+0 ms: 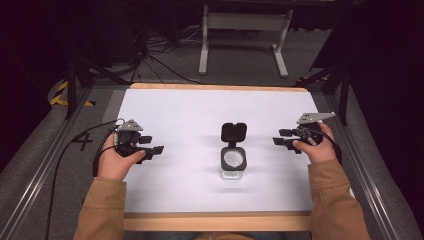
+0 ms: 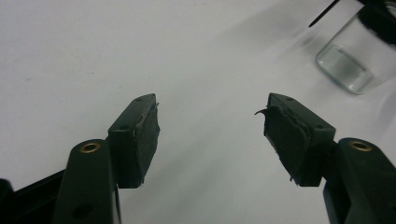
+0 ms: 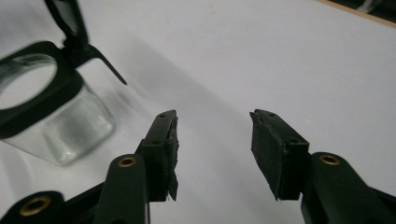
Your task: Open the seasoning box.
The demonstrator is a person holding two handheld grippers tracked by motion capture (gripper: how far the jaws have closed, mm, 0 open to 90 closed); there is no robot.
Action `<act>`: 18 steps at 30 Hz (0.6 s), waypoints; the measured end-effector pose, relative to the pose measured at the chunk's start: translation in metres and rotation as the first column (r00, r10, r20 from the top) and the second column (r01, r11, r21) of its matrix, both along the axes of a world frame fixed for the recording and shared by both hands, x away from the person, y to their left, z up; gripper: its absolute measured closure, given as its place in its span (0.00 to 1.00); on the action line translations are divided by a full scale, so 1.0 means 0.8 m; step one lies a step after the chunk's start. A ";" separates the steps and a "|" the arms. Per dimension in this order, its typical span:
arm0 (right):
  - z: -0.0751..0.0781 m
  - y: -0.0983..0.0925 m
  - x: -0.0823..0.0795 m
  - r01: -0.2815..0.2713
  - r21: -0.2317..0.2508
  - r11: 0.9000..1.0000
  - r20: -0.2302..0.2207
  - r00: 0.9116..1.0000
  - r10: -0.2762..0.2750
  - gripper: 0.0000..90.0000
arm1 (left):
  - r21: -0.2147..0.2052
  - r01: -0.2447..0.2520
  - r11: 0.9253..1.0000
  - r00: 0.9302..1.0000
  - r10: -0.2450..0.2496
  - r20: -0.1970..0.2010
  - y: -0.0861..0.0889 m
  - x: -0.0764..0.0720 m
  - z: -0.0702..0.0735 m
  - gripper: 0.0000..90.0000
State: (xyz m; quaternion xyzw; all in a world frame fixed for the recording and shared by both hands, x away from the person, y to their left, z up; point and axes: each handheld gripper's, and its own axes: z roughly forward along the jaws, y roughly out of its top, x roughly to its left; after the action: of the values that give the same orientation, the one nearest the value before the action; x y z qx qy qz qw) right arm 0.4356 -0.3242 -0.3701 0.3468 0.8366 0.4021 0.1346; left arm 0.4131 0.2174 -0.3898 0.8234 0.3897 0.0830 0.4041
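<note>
Glass jar (image 1: 233, 169) stands upright on the white table top (image 1: 190, 115), roughly midway between the two grippers and slightly nearer the person's edge; clear square-sided body, black collar around the mouth, black flip lid (image 1: 233, 132) swung open and standing up on the far side of the mouth; interior looks clear, bare glass base seen in the left gripper view (image 2: 348, 65); in the right gripper view the jar (image 3: 56, 121) sits at the left with its hinged lid (image 3: 70, 18) raised behind the opening. Left gripper (image 1: 157, 149) held in the person's left hand (image 1: 116, 160), low over the table to the left of the jar, well apart from it, jaws pointing toward the jar; left gripper view (image 2: 212, 126) shows both black pads spread with only white table between them, nothing gripped; pad rubber looks frayed at its edges. Right gripper (image 1: 279, 137) held in the right hand (image 1: 314, 147), to the right of the jar and apart from it, jaws pointing toward the jar; right gripper view (image 3: 214, 140) shows jaws wide apart, released, bare table between; jar lies outside the gap, beside the left-hand jaw in that view. Tan sleeves (image 1: 102, 210) on both forearms; wooden border (image 1: 215, 221) along the near table edge.
</note>
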 end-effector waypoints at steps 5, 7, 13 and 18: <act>-0.022 -0.012 0.011 0.053 -0.025 0.998 -0.037 0.998 -0.054 0.55 | -0.025 -0.041 0.999 0.999 0.041 -0.018 0.007 0.014 -0.027 0.40; -0.030 -0.014 0.015 0.062 -0.039 0.997 -0.048 0.997 -0.064 0.55 | -0.026 -0.043 0.999 0.999 0.043 -0.028 0.007 0.017 -0.034 0.40; -0.053 -0.019 0.022 0.088 -0.057 0.995 -0.087 0.992 -0.092 0.54 | 0.019 -0.029 0.999 0.996 0.031 -0.080 0.000 0.024 -0.053 0.39; -0.062 -0.019 0.024 0.092 -0.064 0.994 -0.092 0.991 -0.098 0.54 | 0.078 -0.009 0.997 0.996 0.016 -0.086 -0.010 0.026 -0.059 0.37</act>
State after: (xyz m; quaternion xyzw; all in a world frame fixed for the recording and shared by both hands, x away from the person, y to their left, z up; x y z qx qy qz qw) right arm 0.4548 -0.3397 -0.4194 0.4009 0.8362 0.3532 0.1238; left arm 0.4341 0.2094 -0.4369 0.8388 0.4084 0.0648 0.3541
